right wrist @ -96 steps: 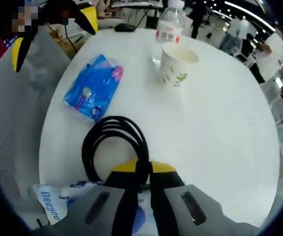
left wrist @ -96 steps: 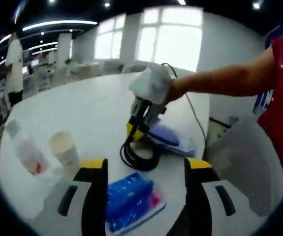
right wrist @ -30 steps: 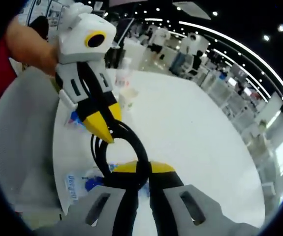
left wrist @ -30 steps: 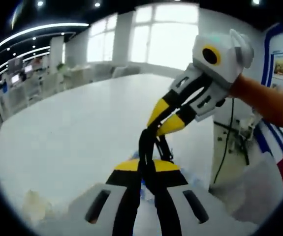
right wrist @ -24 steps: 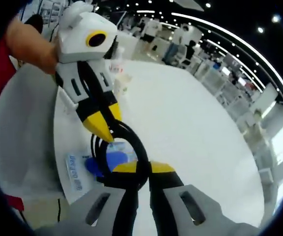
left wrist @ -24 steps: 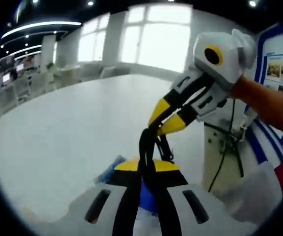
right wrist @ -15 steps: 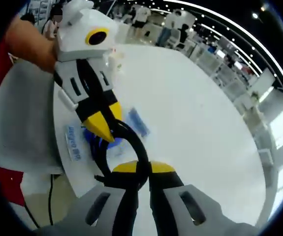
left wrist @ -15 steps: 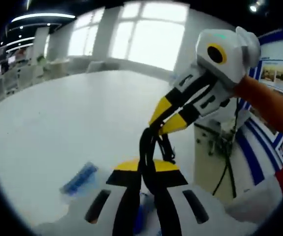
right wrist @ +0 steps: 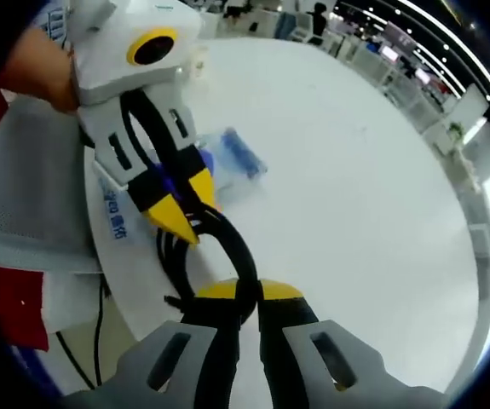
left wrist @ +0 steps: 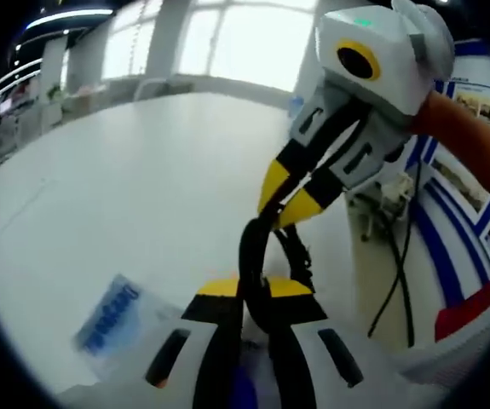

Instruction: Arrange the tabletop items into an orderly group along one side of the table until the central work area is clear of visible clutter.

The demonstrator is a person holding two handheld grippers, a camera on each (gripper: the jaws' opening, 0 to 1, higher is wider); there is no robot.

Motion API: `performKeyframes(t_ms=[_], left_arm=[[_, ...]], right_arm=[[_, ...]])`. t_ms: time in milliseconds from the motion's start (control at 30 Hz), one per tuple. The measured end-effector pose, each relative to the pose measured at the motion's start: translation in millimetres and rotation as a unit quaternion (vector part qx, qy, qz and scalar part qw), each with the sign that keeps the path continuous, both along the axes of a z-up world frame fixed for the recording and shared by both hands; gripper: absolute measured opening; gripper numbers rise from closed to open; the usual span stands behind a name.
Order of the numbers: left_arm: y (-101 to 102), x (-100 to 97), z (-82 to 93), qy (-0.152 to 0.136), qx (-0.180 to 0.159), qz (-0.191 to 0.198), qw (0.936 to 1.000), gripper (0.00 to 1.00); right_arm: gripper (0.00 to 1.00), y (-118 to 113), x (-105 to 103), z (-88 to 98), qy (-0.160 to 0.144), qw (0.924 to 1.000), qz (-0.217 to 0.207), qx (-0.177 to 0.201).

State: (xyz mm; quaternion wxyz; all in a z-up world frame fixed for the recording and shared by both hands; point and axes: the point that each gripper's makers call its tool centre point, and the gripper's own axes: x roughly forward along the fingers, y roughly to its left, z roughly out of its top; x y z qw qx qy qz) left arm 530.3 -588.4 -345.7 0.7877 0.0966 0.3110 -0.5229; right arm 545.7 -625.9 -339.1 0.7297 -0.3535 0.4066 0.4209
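Both the left tongs [left wrist: 251, 294] and the right tongs [right wrist: 247, 294] clench the black cable coil [right wrist: 227, 243] above the white counter [right wrist: 347, 170].

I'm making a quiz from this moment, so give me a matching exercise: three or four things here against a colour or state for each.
Things:
1. black cable
2. left gripper
3. table
4. packet

States:
A. white, bare across the middle
B. coiled, pinched from two sides
C. white with blue lettering, lying flat
D. yellow-tipped, shut on the coil

Pairs: 1-B, 2-D, 3-A, 4-C
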Motion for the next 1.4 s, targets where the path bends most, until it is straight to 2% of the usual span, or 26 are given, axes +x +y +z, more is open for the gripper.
performKeyframes(t_ms=[167, 433, 633, 767, 833, 933, 1200, 1400], left_arm=[[2.2, 2.9, -12.2, -0.017, 0.037, -0.018, 0.999, 0.09], [13.7, 11.5, -23.2, -0.023, 0.067, -0.015, 0.9974, 0.12], [15.2, 15.5, -22.6, -0.027, 0.067, -0.011, 0.9973, 0.16], [21.2, 19.3, -22.1, -0.031, 0.071, -0.01, 0.997, 0.13], [22.6, 21.7, -18.8, -0.029, 0.061, -0.007, 0.9977, 0.1], [23.5, 25.0, -14.3, -0.03, 0.051, 0.004, 0.9982, 0.14], [25.4, 25.0, -10.2, -0.034, 0.044, 0.005, 0.9984, 0.15], [27.6, 23.4, -8.7, -0.034, 0.044, 0.005, 0.9984, 0.17]], right_arm=[[0.06, 0.9, 2.0, -15.1, 0.023, 0.9997, -0.005, -0.011], [0.06, 8.8, 8.8, -28.7, 0.058, 0.998, -0.025, 0.002], [0.05, 4.9, 10.9, -43.3, 0.078, 0.9961, -0.04, -0.012], [0.05, 1.8, 11.7, -49.9, 0.083, 0.9952, -0.047, -0.019], [0.05, -1.2, 12.4, -53.5, 0.086, 0.9948, -0.05, -0.023], [0.05, -1.5, 12.9, -54.4, 0.091, 0.9939, -0.059, -0.016], [0.05, -0.2, 20.7, -55.2, 0.082, 0.9944, -0.064, -0.022], [0.07, -1.6, 24.9, -57.1, 0.076, 0.9937, -0.082, -0.012]])
